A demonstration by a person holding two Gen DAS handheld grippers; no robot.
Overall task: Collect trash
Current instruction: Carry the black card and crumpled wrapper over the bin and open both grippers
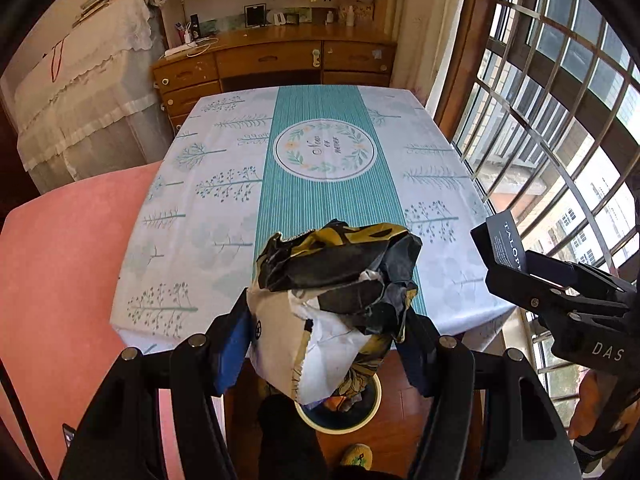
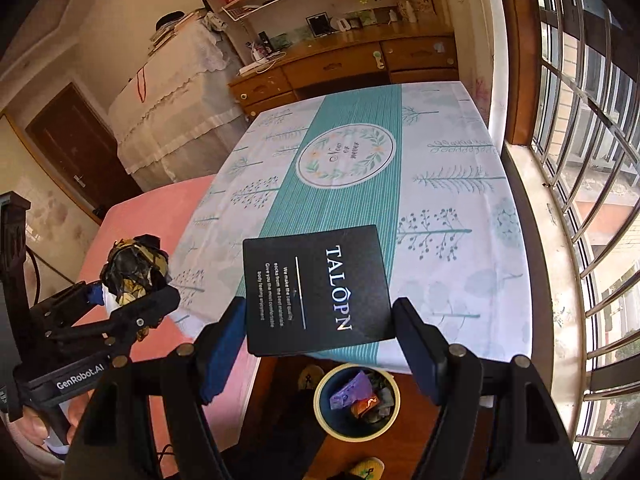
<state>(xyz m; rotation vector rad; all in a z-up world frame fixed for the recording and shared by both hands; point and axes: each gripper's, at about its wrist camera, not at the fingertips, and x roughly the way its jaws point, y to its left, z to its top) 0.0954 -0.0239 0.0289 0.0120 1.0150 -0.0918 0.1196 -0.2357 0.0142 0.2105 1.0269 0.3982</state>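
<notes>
While your left hand-held gripper (image 1: 326,320) stays out of the question of reach, note what it carries: its two fingers press on either side of a crumpled wrapper (image 1: 340,280), black, yellow and white, held above the near edge of the tabletop (image 1: 192,208). Your right hand-held gripper (image 2: 320,340) is likewise clamped, on a flat black card (image 2: 316,292) printed with pale lettering, whose face tilts up toward the camera and whose long edges run away from you, along the fingers.

Outward from both loads lies the trash bin (image 2: 320,412), a round, pale-rimmed container on the wooden floor, just past the tabletop's near edge and already holding purple and orange scraps. In the left wrist view it sits directly beneath the wrapper; in the right wrist view it sits below and slightly right of the card. Judged from these views, the bin lies downward and toward you from each hand-held gripper, and the left load appears the better centred over it. Each release probably calls for clearing the tabletop's edge first.
</notes>
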